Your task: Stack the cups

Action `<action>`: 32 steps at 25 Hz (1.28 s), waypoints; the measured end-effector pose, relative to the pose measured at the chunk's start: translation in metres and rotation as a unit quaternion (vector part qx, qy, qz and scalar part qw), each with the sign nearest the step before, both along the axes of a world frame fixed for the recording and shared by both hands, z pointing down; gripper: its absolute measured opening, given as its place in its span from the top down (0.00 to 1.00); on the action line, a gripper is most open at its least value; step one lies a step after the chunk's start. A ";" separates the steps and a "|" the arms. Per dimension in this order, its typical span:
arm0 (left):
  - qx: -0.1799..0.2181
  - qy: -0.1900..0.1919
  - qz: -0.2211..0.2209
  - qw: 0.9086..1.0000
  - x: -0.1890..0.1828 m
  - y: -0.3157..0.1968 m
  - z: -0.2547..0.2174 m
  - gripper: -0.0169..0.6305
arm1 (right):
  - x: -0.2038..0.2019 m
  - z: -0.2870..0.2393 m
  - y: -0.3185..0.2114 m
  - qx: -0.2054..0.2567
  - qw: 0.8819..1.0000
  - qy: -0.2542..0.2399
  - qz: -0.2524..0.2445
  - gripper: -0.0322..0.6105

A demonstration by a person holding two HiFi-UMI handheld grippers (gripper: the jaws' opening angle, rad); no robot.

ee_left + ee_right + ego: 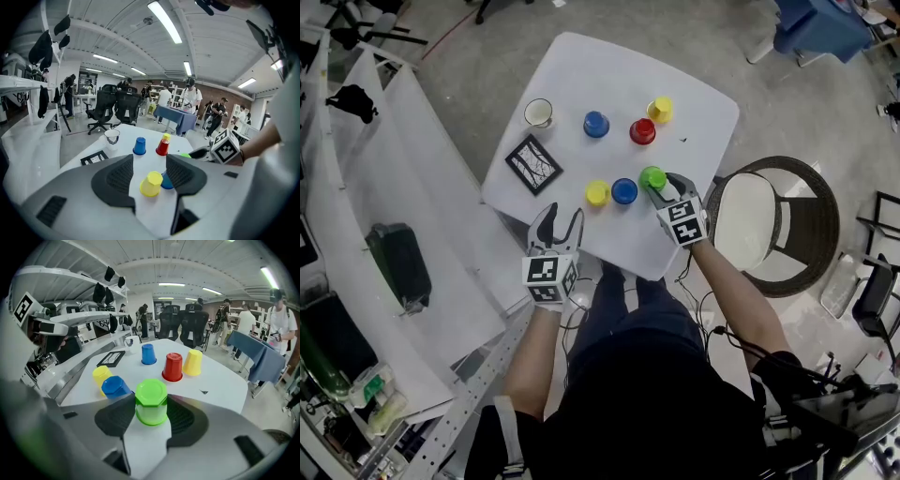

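Observation:
Several upturned plastic cups stand on the white table. In the near row are a yellow cup, a blue cup and a green cup. Farther back stand a second blue cup, a red cup and a second yellow cup. My right gripper is shut on the green cup, one pad against each side, and the cup rests on the table. My left gripper hovers open at the table's near edge, short of the near yellow cup.
A clear cup and a black-and-white marker card lie at the table's left side. A round chair stands to the right of the table. White shelving runs along the left.

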State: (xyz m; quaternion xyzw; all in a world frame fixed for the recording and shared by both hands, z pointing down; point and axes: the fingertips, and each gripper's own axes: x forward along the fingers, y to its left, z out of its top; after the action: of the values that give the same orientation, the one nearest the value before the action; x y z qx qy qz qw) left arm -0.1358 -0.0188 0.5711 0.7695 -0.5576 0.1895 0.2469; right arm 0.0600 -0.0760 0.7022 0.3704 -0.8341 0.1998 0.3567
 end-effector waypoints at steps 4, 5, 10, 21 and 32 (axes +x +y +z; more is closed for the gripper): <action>-0.002 -0.002 0.000 1.000 -0.002 0.008 0.001 0.64 | -0.004 0.003 0.014 0.000 1.000 0.002 -0.005 0.63; -0.002 -0.002 0.000 1.000 -0.002 0.010 0.001 0.64 | -0.004 0.004 0.017 0.000 1.000 0.003 -0.005 0.63; -0.002 -0.004 0.003 1.000 -0.001 0.017 0.001 0.64 | -0.002 0.012 0.024 -0.002 1.000 0.006 0.000 0.63; -0.003 0.006 -0.002 1.000 0.005 0.023 0.001 0.64 | -0.002 0.018 0.025 0.001 1.000 0.008 -0.001 0.62; -0.005 0.010 0.007 1.000 0.016 0.021 -0.002 0.64 | -0.005 0.020 0.027 -0.014 1.000 -0.002 -0.006 0.58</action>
State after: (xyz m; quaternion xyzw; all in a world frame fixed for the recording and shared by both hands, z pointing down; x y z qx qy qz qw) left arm -0.1201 0.0019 0.5690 0.7744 -0.5484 0.1859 0.2549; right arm 0.0552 -0.0491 0.7224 0.3596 -0.8342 0.2099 0.3616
